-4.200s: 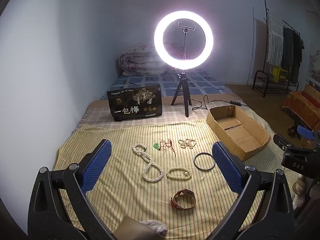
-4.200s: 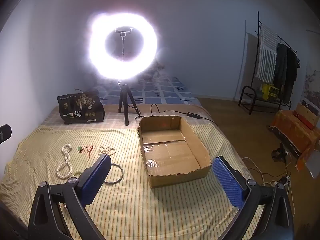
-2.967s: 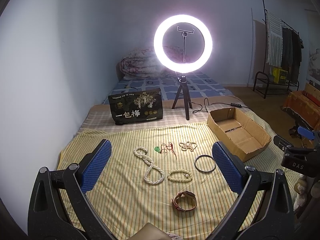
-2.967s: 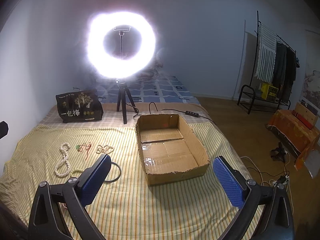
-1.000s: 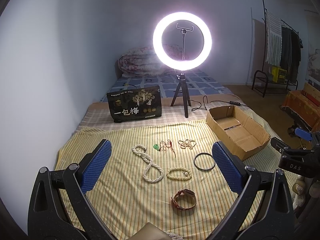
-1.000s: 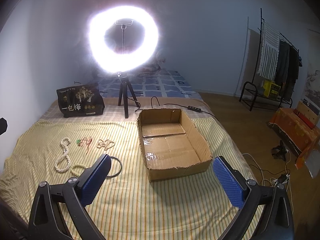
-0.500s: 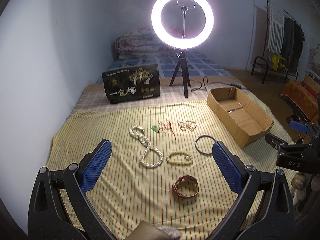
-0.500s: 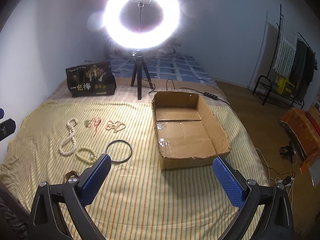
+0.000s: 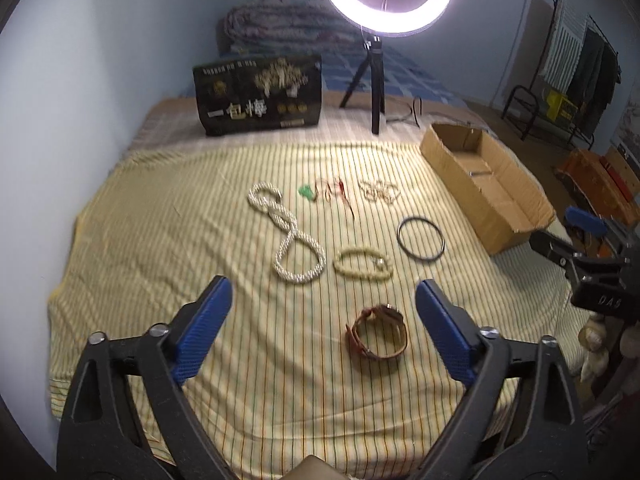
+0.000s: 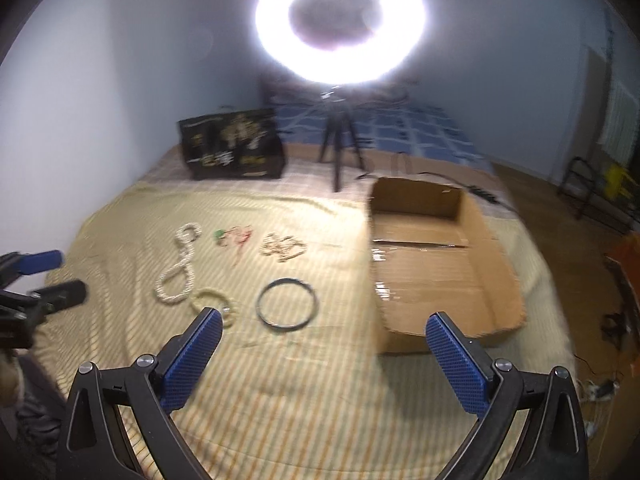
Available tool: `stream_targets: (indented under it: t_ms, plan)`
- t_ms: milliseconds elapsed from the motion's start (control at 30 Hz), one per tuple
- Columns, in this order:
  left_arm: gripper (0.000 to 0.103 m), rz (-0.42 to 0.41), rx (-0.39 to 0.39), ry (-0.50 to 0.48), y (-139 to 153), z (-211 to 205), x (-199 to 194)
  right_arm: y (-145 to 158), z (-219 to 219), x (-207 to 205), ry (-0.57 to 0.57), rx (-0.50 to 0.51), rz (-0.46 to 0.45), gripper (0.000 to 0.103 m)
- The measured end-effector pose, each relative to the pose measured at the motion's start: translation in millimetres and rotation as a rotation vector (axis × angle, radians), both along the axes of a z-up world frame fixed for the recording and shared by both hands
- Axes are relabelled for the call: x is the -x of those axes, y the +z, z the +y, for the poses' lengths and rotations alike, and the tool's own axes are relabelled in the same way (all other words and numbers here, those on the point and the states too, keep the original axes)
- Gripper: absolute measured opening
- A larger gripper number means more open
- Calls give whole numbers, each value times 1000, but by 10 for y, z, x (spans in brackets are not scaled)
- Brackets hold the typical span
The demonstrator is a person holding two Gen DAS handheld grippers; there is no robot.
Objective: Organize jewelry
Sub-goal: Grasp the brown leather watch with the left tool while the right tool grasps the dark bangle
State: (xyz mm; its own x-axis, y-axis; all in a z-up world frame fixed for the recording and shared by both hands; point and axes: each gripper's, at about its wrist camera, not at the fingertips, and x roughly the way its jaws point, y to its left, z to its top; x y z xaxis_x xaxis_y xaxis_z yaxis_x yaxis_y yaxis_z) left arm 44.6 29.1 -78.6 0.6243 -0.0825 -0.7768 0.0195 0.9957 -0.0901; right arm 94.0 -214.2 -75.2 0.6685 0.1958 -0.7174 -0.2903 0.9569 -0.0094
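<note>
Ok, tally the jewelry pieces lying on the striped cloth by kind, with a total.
Beaded pieces: 3 (long white necklace, pale bead bracelet, small beige bead strand)
Black ring bangle: 1
Red cord with green pendant: 1
Brown leather watch: 1
Total: 6

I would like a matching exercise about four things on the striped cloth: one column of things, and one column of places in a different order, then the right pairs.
Things:
1. brown leather watch
2. black ring
3. green pendant
4. cardboard box

Places:
A. on the far row, just right of the long pearl rope's upper end
B. at the right edge of the cloth, open and with no jewelry inside
C. nearest the left tool, between its open fingers
D. between the bead bracelet and the box

Pairs: 1-C, 2-D, 3-A, 4-B
</note>
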Motion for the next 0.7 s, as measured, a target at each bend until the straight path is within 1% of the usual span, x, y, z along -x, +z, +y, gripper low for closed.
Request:
stream_targets:
  t_ms: [33, 67, 100, 167, 233, 267, 333, 367, 433, 467, 533, 700]
  plan:
    - [85, 14, 5, -5, -31, -11, 2, -12, 38, -32, 23, 0, 15, 102]
    - [76, 32, 15, -12, -76, -13, -1, -34, 81, -75, 46, 1, 35, 101]
    - [74, 64, 32, -25, -143, -28, -19, -51, 106, -96, 57, 4, 50, 99]
    - [63, 111, 63, -44, -236, -72, -35, -119, 205, -183, 100, 26, 97, 93]
    - [57, 183, 118, -61, -378, -104, -49, -196, 296, -257, 136, 53, 133, 87]
    - [53, 205, 134, -64, -428, -116, -49, -252, 338, -299, 151, 62, 158, 85]
    - [48, 265, 167, -68, -555, -142, -53, -376, 396, -387, 173, 77, 203, 75]
    - [45, 285, 179, -68, -606, -150, -59, -422, 413, -417, 180, 82, 219, 72]
    - [40, 310, 192, -62, -678, -163, -67, -550, 462, -503, 196, 102, 262, 63]
    - [37, 324, 203, -60, -712, -160, -76, -617, 487, -550, 208, 100, 289, 60]
    - [35, 337, 214, -52, -754, -148, -108, -703, 525, -618, 227, 92, 321, 54]
    - [35, 357, 234, -34, -824, -152, -180, -843, 620, -710, 267, 101, 356, 47]
